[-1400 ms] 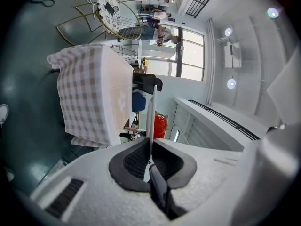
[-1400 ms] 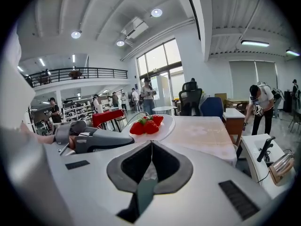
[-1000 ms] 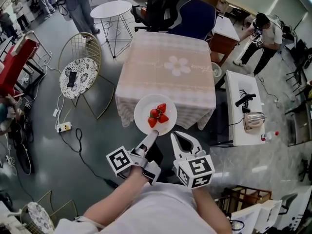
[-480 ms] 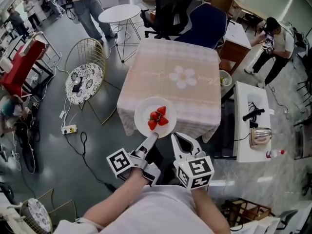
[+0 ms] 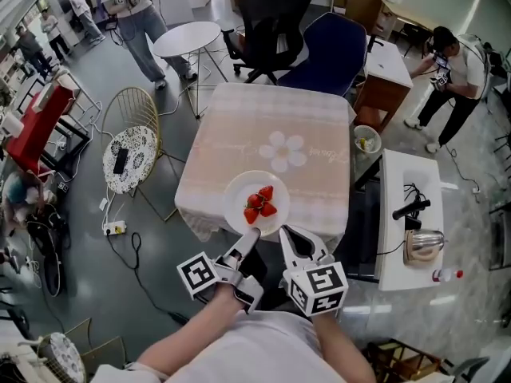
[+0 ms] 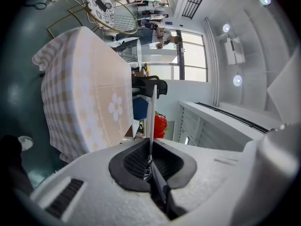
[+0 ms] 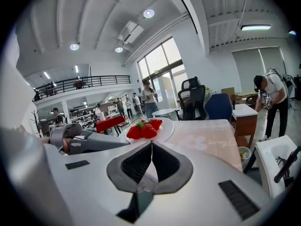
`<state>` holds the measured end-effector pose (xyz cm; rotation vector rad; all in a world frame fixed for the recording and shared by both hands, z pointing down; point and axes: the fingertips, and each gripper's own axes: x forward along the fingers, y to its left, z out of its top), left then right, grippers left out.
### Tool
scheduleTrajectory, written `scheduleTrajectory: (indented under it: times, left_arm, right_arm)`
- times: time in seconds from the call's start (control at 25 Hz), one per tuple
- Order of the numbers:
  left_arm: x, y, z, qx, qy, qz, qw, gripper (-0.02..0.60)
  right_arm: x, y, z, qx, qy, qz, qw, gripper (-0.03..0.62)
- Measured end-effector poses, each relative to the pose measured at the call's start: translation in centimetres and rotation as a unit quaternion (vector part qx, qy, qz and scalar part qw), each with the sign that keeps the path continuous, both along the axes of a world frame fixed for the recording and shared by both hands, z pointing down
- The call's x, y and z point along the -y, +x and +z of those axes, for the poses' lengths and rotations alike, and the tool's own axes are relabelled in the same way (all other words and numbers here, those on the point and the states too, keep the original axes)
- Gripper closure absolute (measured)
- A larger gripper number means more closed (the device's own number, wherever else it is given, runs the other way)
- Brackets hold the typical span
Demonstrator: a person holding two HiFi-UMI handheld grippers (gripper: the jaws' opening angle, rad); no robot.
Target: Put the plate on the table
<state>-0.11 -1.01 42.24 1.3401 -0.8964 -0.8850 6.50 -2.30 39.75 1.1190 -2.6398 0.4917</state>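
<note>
Plate [image 5: 238, 191] of strawberries [image 5: 259, 204] hangs over the near edge of the cloth-covered table [image 5: 271, 126], pinched by its near rim in your left gripper [image 5: 249, 238]; your right gripper [image 5: 289, 234] waits beside it, jaws together on nothing; you're mid-carry, so next likely reach farther in, lower it level, then release.

Seen from above, the person wears a white shirt [image 5: 255, 345] with short sleeves. The left gripper [image 5: 250, 236] and right gripper [image 5: 286, 234] are pale grey-white plastic, their jaws long and tapering. Each carries a white cube faced with black square markers: the left cube [image 5: 198, 274] and the right cube [image 5: 318, 287]. In the gripper views, black ribbed pads [image 6: 134, 161] sit in a rounded black surround on a speckled white shell. A dark slotted vent [image 7: 237, 199] marks the right gripper's shell.
</note>
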Motion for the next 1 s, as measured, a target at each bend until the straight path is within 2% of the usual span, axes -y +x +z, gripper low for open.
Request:
scheduleTrajectory:
  times: [0.28, 0.48, 0.76, 1.0]
  left_arm:
    - [4.2, 3.7, -0.4, 0.008, 0.003, -0.002, 1.0000, 0.563]
    - [5.0, 5.0, -0.1, 0.004, 0.000, -0.006, 1.0000, 0.563]
    - [6.2, 3.9, 0.4, 0.001, 0.002, -0.014, 0.9999, 0.563]
    - [8.3, 1.2, 1.5, -0.014, -0.011, -0.009, 0.9998, 0.563]
  right_arm:
    - [3.8, 3.6, -0.8, -0.001, 0.018, -0.014, 1.000, 0.589]
    - [5.1, 4.7, -0.9, -0.002, 0.021, -0.020, 1.000, 0.589]
    - [6.2, 3.3, -0.2, -0.008, 0.014, -0.033, 0.999, 0.589]
    - [8.3, 0.9, 0.6, -0.023, 0.006, -0.025, 0.999, 0.589]
